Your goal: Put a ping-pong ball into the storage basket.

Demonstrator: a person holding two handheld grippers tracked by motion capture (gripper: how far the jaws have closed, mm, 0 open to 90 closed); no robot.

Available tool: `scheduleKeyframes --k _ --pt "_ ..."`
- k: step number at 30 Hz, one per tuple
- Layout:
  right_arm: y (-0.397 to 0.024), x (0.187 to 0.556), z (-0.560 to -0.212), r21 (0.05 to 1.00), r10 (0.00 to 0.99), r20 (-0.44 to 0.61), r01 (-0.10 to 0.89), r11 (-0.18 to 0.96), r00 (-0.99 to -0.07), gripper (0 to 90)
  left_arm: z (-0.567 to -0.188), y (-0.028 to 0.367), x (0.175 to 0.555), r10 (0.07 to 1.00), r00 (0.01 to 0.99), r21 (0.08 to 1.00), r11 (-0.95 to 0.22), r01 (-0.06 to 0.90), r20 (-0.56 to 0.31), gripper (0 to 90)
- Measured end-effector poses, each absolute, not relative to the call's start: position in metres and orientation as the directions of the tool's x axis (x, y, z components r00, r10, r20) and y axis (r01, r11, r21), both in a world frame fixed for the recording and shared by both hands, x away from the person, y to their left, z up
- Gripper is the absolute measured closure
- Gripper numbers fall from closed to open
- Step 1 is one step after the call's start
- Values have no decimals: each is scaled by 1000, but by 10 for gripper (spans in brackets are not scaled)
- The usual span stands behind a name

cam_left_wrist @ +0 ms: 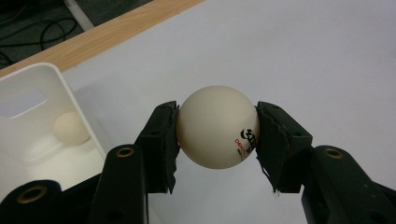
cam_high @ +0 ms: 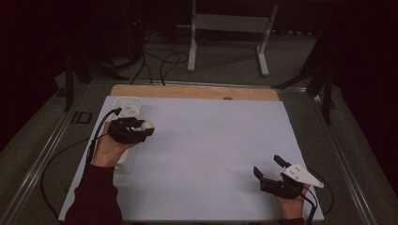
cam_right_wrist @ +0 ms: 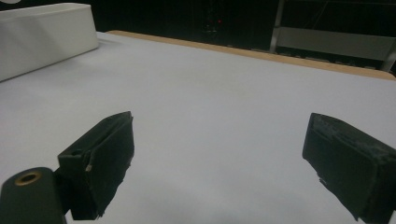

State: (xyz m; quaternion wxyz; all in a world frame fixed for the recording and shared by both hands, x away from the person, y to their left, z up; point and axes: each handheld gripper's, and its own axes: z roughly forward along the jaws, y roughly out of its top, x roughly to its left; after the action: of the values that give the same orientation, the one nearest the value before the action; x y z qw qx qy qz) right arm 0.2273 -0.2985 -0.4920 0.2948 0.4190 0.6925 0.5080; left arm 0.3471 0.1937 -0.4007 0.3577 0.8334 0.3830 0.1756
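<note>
Two grippers are at work on the white surface (cam_high: 211, 154), and nearest you, by the front right corner, your right gripper (cam_high: 272, 169) rests low with its jaws spread wide and nothing between them; the right gripper view looks across bare white between the two black pads (cam_right_wrist: 105, 149). Over by the left edge, your left gripper (cam_high: 145, 127) has its jaws clamped on a pale ball (cam_left_wrist: 217, 126), one pad on each side, the printed mark turned toward the right-hand pad, and the ball is held above the surface just beside the white bin (cam_left_wrist: 70, 98). That bin sits along the left edge up to the far left corner, and a second ball (cam_left_wrist: 70, 127) lies inside on its floor. Beyond, a wooden strip (cam_high: 195, 92) runs along the far edge.
</note>
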Motion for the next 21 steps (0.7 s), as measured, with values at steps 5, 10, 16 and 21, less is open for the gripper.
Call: scheduleKeyframes --k 5,10,16,21 --pt "-298 227 -492 950 880 17 281 134 -475 88 -404 196 347 774 632 722 -457 520 34 515" --pt "-299 227 -492 951 880 18 281 132 -474 88 -407 203 346 778 627 727 -445 523 25 514" --pt "-298 227 -492 950 880 17 281 133 -475 88 -410 213 344 795 607 733 -422 533 16 515" --pt "-298 227 -492 950 880 17 281 133 -475 88 -414 221 343 806 592 736 -406 542 8 514"
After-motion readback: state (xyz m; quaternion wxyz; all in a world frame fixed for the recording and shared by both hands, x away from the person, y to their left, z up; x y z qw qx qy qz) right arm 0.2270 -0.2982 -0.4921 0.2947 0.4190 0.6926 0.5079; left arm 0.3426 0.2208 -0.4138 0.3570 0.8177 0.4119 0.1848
